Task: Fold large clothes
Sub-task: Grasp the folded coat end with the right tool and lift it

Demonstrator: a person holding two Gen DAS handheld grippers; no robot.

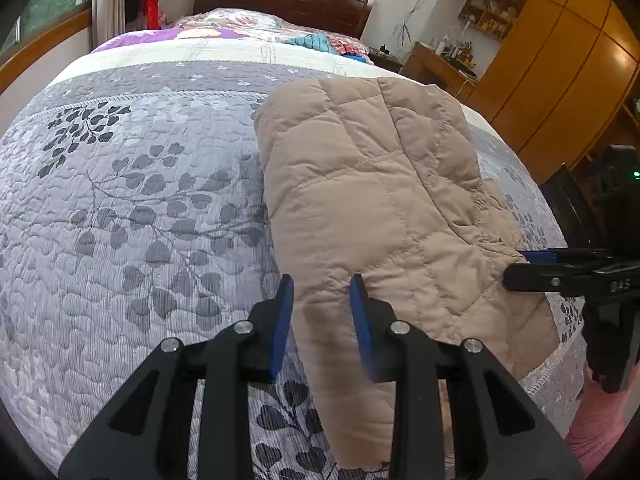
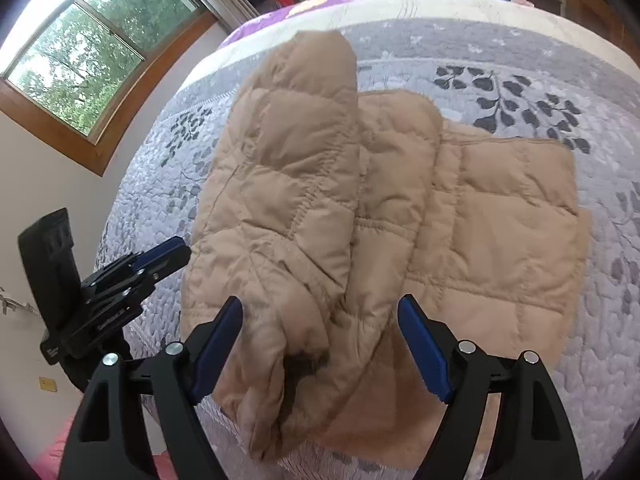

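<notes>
A beige quilted jacket (image 1: 372, 208) lies partly folded on the grey leaf-patterned bedspread (image 1: 132, 216), near the bed's front edge. My left gripper (image 1: 322, 292) is open, its blue pads either side of the jacket's near left edge. My right gripper (image 2: 320, 312) is open wide around the bunched end of a folded-over sleeve or panel (image 2: 288, 200) of the jacket (image 2: 500, 232). The right gripper also shows at the right of the left wrist view (image 1: 520, 266), by the jacket's right edge. The left gripper shows at the left of the right wrist view (image 2: 168, 256).
Pillows and coloured clothes (image 1: 316, 40) lie at the head of the bed by a dark wooden headboard (image 1: 280, 0). Wooden wardrobes (image 1: 560, 60) stand to the right of the bed. A window (image 2: 80, 52) is in the wall on the other side.
</notes>
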